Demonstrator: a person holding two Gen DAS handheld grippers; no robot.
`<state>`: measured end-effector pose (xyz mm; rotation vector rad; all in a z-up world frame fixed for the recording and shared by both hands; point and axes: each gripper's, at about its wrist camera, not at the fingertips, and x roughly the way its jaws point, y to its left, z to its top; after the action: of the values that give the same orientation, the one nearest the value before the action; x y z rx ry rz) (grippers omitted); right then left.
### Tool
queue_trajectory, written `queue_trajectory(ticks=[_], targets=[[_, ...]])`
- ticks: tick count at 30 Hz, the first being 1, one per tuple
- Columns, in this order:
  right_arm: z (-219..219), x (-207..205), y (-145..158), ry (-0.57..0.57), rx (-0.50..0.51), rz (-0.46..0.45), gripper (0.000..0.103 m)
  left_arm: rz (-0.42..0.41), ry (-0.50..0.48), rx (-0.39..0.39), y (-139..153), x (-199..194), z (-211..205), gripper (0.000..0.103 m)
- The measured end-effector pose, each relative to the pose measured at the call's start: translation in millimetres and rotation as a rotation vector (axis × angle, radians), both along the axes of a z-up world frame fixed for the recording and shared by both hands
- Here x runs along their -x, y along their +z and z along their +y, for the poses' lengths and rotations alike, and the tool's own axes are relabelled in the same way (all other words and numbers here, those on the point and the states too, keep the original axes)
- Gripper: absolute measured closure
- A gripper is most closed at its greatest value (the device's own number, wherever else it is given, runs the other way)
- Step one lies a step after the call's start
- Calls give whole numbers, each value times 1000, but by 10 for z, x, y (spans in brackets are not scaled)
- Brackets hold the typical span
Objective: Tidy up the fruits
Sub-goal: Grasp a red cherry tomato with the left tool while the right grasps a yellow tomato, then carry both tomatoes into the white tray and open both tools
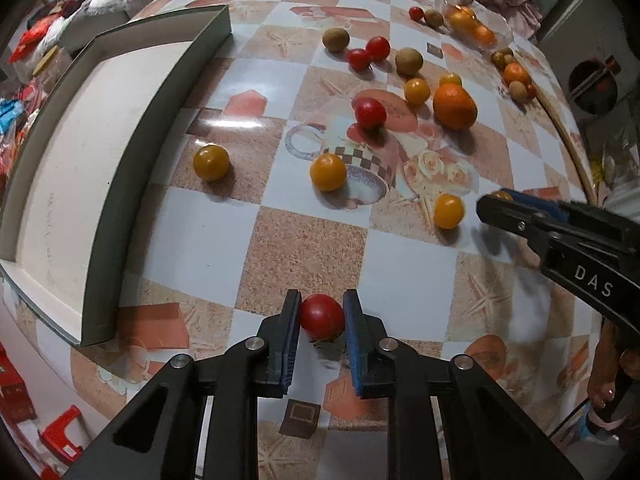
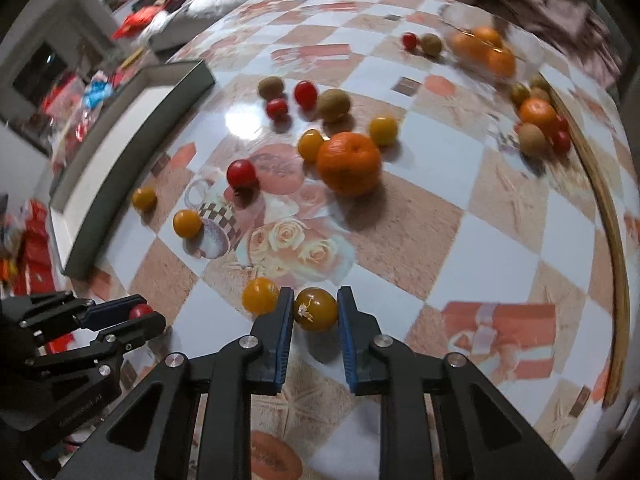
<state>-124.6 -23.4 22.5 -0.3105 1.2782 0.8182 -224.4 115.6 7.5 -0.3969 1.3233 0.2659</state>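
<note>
Left tongs [image 1: 322, 318] clamped across a red tomato [image 1: 322, 316], right tongs [image 2: 315, 309] across a yellow tomato [image 2: 316, 309]; both look small, smooth, soft, needing gentle mid-body pressure

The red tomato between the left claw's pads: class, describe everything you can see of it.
The red tomato is small, round, smooth and glossy, evenly red, with dark bits of calyx showing beneath it. It sits low on the checked tablecloth at the near edge, clamped between the two blue ribbed pads of the left claw, one on each side. From the right wrist view only its top shows between the black fingers. The grey-walled tray stands apart to its left.
</note>
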Motion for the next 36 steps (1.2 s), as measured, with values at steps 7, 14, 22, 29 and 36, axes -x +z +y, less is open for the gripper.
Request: queue_trajectory(ticks=[7, 14, 22, 29, 36], targets=[[-124, -12, 118, -39, -16, 28, 79, -30, -3, -7, 190, -15, 93, 80], [42, 37, 262, -14, -37, 30, 79, -83, 20, -28, 404, 57, 334, 80], [696, 164, 506, 16, -76, 9, 79, -140, 47, -72, 613, 210, 1022, 80], [1536, 299, 600, 41, -91, 12, 79, -137, 78, -99, 583, 251, 1843, 80], [2355, 195, 460, 9, -95, 50, 79, -136, 88, -137, 397, -27, 2521, 80]])
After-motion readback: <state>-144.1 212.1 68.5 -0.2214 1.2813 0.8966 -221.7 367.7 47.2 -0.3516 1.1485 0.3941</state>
